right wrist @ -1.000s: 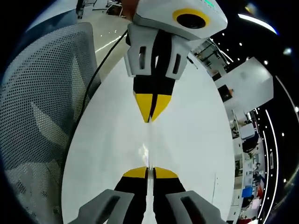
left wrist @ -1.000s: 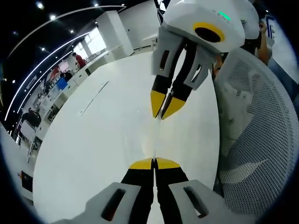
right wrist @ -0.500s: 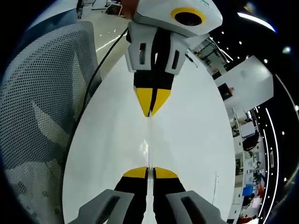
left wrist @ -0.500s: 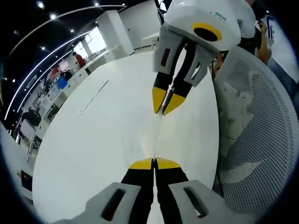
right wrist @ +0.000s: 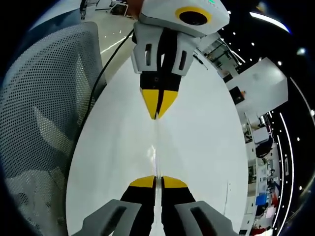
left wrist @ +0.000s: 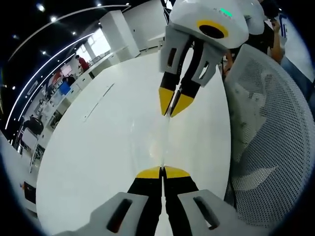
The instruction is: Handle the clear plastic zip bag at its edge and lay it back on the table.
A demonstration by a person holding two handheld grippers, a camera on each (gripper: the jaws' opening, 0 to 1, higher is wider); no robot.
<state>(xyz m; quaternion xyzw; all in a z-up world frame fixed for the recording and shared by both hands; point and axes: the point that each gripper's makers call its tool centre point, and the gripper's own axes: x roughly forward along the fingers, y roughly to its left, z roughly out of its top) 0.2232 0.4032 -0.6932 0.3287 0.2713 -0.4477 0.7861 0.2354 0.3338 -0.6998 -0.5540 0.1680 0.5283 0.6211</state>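
Both the left tongs (left wrist: 162, 172) and right tongs (right wrist: 156, 181) are clenched on opposite ends of the clear plastic zip bag (left wrist: 166, 140), stretched edge-on between them above the white table (left wrist: 98, 147). To lay it well, both should descend together, level, before letting go.

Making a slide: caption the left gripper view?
Two yellow-tipped tools pinch a clear plastic zip bag taut above a white table.
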